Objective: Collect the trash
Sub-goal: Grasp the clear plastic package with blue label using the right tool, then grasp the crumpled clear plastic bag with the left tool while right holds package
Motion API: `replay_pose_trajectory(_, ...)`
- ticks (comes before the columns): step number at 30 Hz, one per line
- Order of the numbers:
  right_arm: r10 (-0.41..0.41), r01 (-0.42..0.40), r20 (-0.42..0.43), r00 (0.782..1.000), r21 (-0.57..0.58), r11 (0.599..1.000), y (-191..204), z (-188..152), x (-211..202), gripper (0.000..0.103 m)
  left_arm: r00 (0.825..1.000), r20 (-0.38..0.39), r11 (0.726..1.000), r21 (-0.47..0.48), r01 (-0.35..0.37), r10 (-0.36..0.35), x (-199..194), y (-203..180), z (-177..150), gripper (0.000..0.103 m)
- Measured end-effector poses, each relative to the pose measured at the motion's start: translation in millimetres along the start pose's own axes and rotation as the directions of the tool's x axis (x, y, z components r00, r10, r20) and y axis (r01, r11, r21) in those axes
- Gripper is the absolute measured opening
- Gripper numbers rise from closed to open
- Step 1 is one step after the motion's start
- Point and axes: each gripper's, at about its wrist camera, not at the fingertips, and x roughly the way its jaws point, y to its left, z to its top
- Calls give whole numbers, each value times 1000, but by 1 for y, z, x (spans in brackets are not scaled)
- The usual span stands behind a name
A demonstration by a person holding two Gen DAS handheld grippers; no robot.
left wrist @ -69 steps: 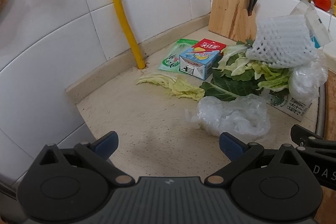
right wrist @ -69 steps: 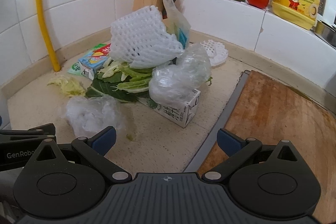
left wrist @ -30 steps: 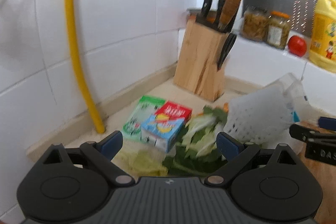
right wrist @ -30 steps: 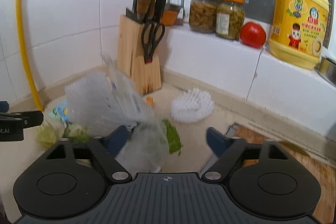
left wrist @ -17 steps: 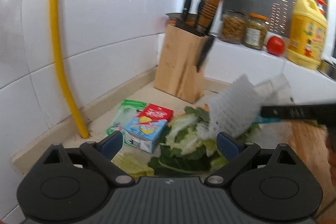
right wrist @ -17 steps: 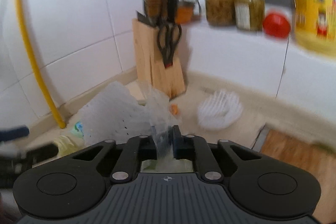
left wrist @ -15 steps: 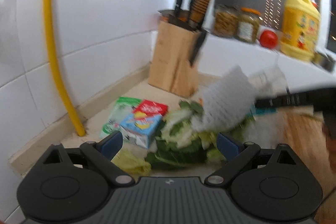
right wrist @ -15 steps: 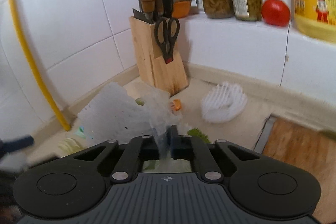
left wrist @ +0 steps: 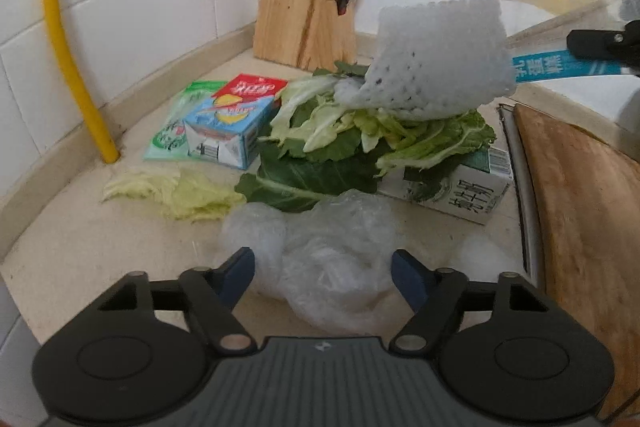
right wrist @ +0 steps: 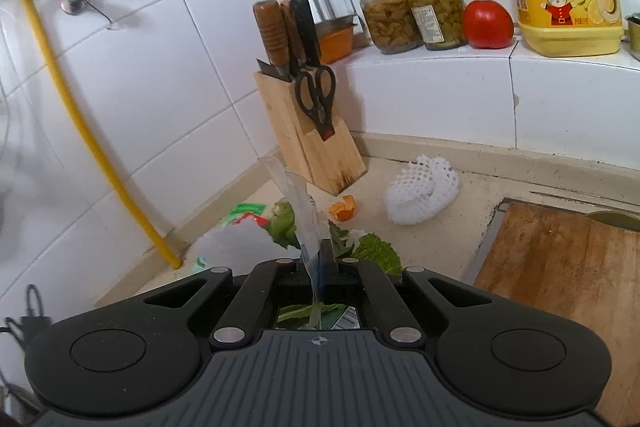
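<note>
Clear plastic wrapper (right wrist: 298,211) pinched in fully closed right gripper (right wrist: 320,267), lifted. Left gripper (left wrist: 322,267) closing around crumpled film (left wrist: 328,251) near countertop (left wrist: 80,251) front edge; pads not yet pressing. Next: finish squeeze, lift.

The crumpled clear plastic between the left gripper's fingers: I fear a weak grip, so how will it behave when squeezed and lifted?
The crumpled clear plastic looks thin and airy, so it will probably collapse as the left gripper's closing jaws meet. Likely very light, floppy, perhaps slippery.
</note>
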Motion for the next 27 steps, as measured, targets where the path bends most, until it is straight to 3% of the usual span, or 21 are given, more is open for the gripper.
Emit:
replay_pose_trajectory(2,17,-17,4,1000,11,1000,-1,0,-5,2,1000,-2,1000,24,7,-7,1,-5,3,58)
replay_pose_trajectory(5,30,-30,9,1000,8,1000,-1,-2,-9,2,1000,-15,999,36,23,-23,1,-13,2,38)
replay_pose_trajectory(7,32,-32,6,999,-2,999,0,-6,-13,2,999,-30,998,40,45,-44,-3,-13,-1,31)
replay_pose_trajectory(8,38,-38,2,999,-1,999,0,-8,-15,2,998,-40,998,37,50,-48,-6,-12,-4,24)
replay_pose_trajectory(9,45,-45,-2,999,3,999,0,-10,-17,2,997,-51,998,30,53,-52,-8,-9,-6,9)
replay_pose_trajectory(12,60,-60,-16,998,4,998,1,-17,-21,2,995,-71,998,-10,68,-68,-21,-2,-13,2)
replay_pose_trajectory(15,77,-76,-20,997,9,997,2,-23,-27,2,997,-56,999,-18,51,-52,-36,2,-15,1)
replay_pose_trajectory(17,84,-84,-13,996,17,996,1,-25,-33,2,996,-37,996,-45,81,-83,-43,2,-9,2)
replay_pose_trajectory(19,91,-90,-4,996,16,996,1,-26,-38,2,996,-14,994,-73,84,-85,-45,0,-2,12)
replay_pose_trajectory(21,98,-98,3,995,8,995,2,-27,-44,2,999,-2,995,-89,53,-54,-43,-3,3,44)
replay_pose_trajectory(23,106,-106,9,994,7,994,2,-28,-49,2,999,31,995,-96,-9,12,-38,-8,5,60)
replay_pose_trajectory(25,115,-115,13,993,10,993,0,-30,-53,2,997,47,993,-110,-50,55,-32,-14,10,68)
replay_pose_trajectory(27,120,-120,9,993,18,993,-3,-33,-54,2,997,36,992,-106,-68,72,-18,-20,18,90)
